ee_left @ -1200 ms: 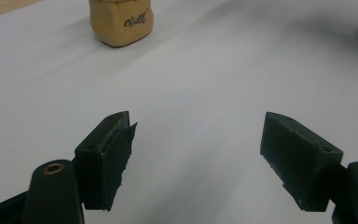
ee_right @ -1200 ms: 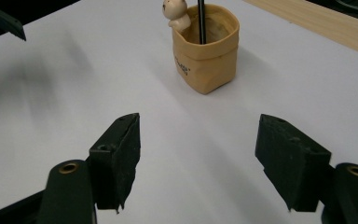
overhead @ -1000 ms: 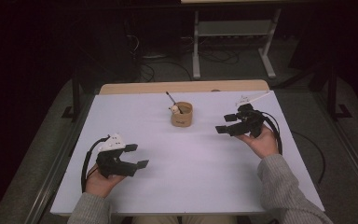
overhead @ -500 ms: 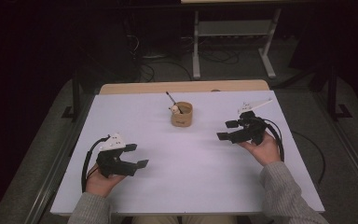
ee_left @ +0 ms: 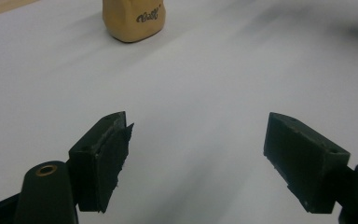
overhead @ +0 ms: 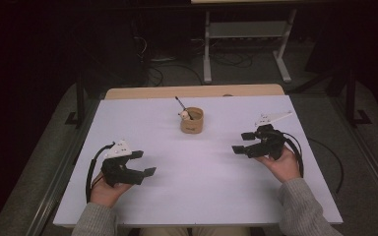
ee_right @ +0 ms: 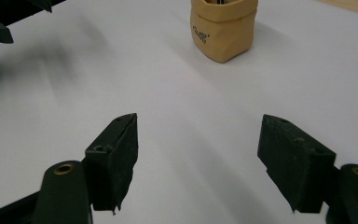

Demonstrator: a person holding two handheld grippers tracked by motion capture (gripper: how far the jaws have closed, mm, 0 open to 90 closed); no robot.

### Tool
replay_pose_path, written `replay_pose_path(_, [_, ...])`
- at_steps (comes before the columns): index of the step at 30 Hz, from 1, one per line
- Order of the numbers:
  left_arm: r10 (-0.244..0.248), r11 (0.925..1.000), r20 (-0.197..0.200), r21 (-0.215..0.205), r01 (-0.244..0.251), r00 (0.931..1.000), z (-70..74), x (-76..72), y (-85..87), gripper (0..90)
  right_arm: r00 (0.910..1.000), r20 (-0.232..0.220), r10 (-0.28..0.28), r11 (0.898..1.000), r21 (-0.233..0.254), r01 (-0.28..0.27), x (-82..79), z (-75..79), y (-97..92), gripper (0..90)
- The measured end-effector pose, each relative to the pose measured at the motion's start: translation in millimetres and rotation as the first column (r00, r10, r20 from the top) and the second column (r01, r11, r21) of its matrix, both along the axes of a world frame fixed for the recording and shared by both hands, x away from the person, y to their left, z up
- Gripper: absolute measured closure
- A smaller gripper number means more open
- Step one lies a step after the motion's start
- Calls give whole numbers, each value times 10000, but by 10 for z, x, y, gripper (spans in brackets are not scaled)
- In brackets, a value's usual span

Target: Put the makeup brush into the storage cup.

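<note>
**Both grippers standing wide apart, tan cup sitting untouched between them**

At the left of the high view, the left gripper is resting low over the near left part of the white table, gripped by the person's left hand, with a grey sleeve showing at the bottom edge. A black cable is looping from its body round the wrist. Its jaws are pointing toward the middle of the table and standing wide apart with nothing between them. The left gripper view is showing the same: the left gripper is holding only bare white surface between its two black pads.

In the middle, toward the far side of the table, the tan cup is standing upright, well apart from both grippers. A thin dark stick is leaning out of its mouth toward the far left, and a small pale thing is sitting at the rim beside it; what it is cannot be told. In the left gripper view the tan cup is sitting at the top, dark lettering on its side.

At the right, the right gripper is hovering over the right part of the table, held by the right hand, its grey plate on the far side. Its jaws are facing left, wide apart and empty. In the right gripper view the right gripper is framing bare table, with the tan cup ahead at the top.
</note>
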State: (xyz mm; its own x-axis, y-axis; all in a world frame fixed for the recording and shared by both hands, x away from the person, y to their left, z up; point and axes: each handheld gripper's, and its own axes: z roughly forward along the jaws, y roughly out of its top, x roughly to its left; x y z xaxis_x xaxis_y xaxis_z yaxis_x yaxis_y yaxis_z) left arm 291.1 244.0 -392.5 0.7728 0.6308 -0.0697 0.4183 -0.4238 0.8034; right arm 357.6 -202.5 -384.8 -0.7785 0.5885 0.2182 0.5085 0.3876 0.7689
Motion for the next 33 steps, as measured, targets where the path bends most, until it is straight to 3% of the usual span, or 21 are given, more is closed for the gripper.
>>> replay_pose_path(17, [223, 9996, 19, -159, -222, 9998, 7, -5, 34, 195, 9985, 341, -432, 9990, 88, 429, -196, -66, -11, 245])
replay_pose_path(33, [280, 9995, 14, -171, -279, 9996, -17, -10, 52, 192, 9934, 710, -901, 9958, -122, 912, -355, -172, 45, 228])
